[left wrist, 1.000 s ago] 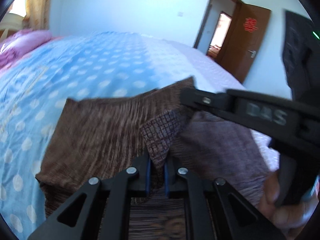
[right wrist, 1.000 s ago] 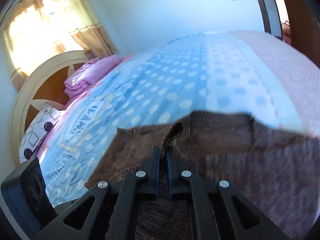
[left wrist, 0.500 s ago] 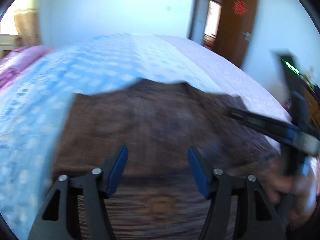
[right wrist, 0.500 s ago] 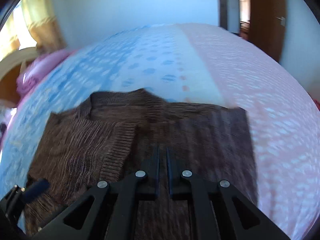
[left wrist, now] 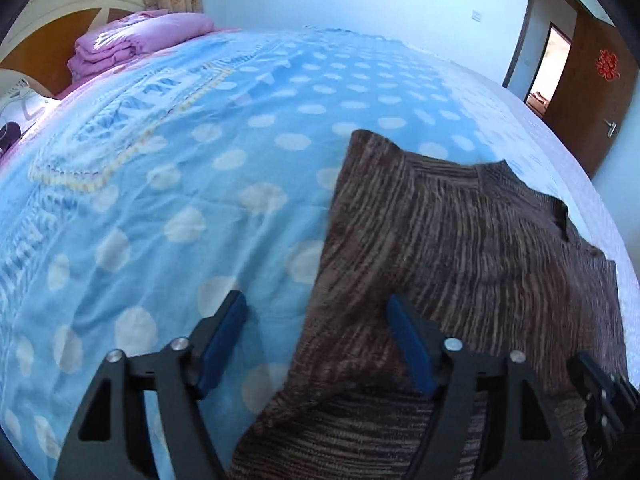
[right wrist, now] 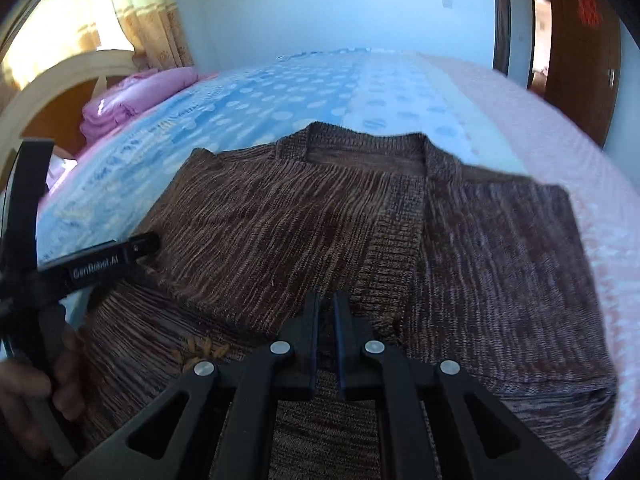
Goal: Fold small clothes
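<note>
A brown cardigan lies flat on the bed; the left tool gapes over its edge, the right tool hovers closed, empty.

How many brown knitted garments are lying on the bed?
1. A single brown ribbed knitted cardigan lies spread on the blue polka-dot bedspread, its sides folded inward. Anything lying under it would be hidden.

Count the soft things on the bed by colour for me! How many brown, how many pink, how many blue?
Brown: 1, the knitted cardigan
Pink: 1, the folded blanket near the headboard
Blue: 1, the spotted bedspread underneath
Total: 3
</note>
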Demonstrator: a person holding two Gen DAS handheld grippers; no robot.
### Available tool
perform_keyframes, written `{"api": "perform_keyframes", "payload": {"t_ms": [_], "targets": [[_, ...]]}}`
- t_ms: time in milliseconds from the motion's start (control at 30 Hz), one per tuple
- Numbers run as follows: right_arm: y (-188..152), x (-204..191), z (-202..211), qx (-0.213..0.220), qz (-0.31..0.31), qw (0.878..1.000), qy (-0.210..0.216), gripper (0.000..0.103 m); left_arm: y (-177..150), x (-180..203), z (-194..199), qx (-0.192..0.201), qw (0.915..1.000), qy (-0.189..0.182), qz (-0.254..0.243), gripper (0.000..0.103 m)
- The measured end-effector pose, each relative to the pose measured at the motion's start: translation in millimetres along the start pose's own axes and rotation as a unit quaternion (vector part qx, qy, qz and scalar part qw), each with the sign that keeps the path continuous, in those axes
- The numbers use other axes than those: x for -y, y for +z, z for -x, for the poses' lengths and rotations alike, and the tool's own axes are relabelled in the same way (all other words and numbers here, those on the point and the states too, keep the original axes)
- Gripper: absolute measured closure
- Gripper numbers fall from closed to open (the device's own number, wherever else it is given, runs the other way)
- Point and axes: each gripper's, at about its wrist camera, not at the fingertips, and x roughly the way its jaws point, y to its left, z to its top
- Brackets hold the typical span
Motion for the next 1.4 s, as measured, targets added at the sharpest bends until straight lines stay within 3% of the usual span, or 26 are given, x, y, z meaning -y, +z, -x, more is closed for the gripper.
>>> {"api": "perform_keyframes", "payload": {"t_ms": [100, 133, 167, 200, 233, 267, 333, 433, 500, 633, 733, 833, 900, 933, 967, 1067, 1233, 1400], "targets": [[-5.8, -4.2, 4.8, -0.003, 0.028, 0.999, -0.016, 0.094, 0.9, 8.4, -2.1, 0.005, 0.9998, 0.015, -0.013, 0.023], [-9.3, -3.8, 7.8, -0.002, 0.038, 0.999, -0.027, 0.088, 1.3, 7.3, -3.1, 0.005, 0.9998, 0.014, -0.010, 0.022], [-13.0, -2.4, 9.8, -0.002, 0.044, 0.998, -0.040, 0.076, 0.3, 7.5, -1.6, 0.004, 0.9999, 0.013, -0.007, 0.020], [-18.8, -0.6, 13.3, -0.004, 0.049, 0.997, -0.051, 0.071, -0.8, 7.5, -1.1, 0.004, 0.9999, 0.013, -0.005, 0.019], [-25.6, 1.2, 14.0, -0.016, 0.051, 0.996, -0.067, 0.053, -0.5, 7.5, -2.0, 0.004, 0.9999, 0.014, -0.005, 0.019], [-32.1, 6.4, 14.4, -0.021, 0.047, 0.996, -0.076, 0.044, -0.8, 8.2, -1.8, 0.005, 0.9998, 0.018, -0.007, 0.019], [-38.5, 18.8, 23.3, -0.025, 0.010, 0.997, -0.068, 0.038, -2.7, 9.6, 1.3, 0.008, 0.9996, 0.025, -0.012, 0.018], [-44.2, 31.1, 37.8, -0.018, -0.037, 0.997, -0.062, 0.038, -4.2, 7.8, 3.0, 0.008, 0.9996, 0.025, -0.011, 0.018], [-46.0, 34.2, 50.2, 0.002, -0.059, 0.996, -0.061, 0.040, -3.9, 7.7, 2.7, 0.008, 0.9996, 0.026, -0.011, 0.018], [-27.5, 29.9, 69.0, 0.056, -0.063, 0.995, -0.058, 0.059, -5.4, 10.9, 4.4, 0.012, 0.9991, 0.035, -0.018, 0.018], [4.4, 22.9, 61.4, 0.074, -0.048, 0.994, -0.069, 0.060, -5.3, 11.3, 4.2, 0.013, 0.9990, 0.038, -0.020, 0.017], [39.6, 24.9, 44.6, 0.077, -0.054, 0.994, -0.053, 0.060, -5.1, 11.5, 3.8, 0.012, 0.9990, 0.039, -0.020, 0.017], [62.1, 24.3, 19.3, 0.062, -0.045, 0.996, -0.042, 0.078, -5.0, 11.7, 3.6, 0.012, 0.9988, 0.042, -0.020, 0.016], [68.5, 24.3, 7.4, 0.048, -0.039, 0.997, -0.047, 0.095, -4.9, 11.8, 3.6, 0.012, 0.9988, 0.043, -0.020, 0.015], [74.4, 25.3, -8.5, 0.027, -0.035, 0.997, -0.058, 0.097, -4.8, 11.6, 3.4, 0.012, 0.9988, 0.044, -0.020, 0.015], [77.8, 34.7, -60.2, -0.045, -0.057, 0.995, -0.065, 0.097, -4.2, 9.7, 2.0, 0.009, 0.9989, 0.043, -0.015, 0.012], [86.3, 31.2, -83.8, -0.023, -0.039, 0.994, -0.097, 0.097, -3.1, 4.9, -0.9, 0.003, 0.9992, 0.040, -0.001, 0.008], [87.1, 55.3, -75.1, -0.009, -0.090, 0.995, -0.034, 0.097, 6.9, 7.4, 3.0, -0.010, 0.9994, 0.026, -0.021, 0.010]]}}
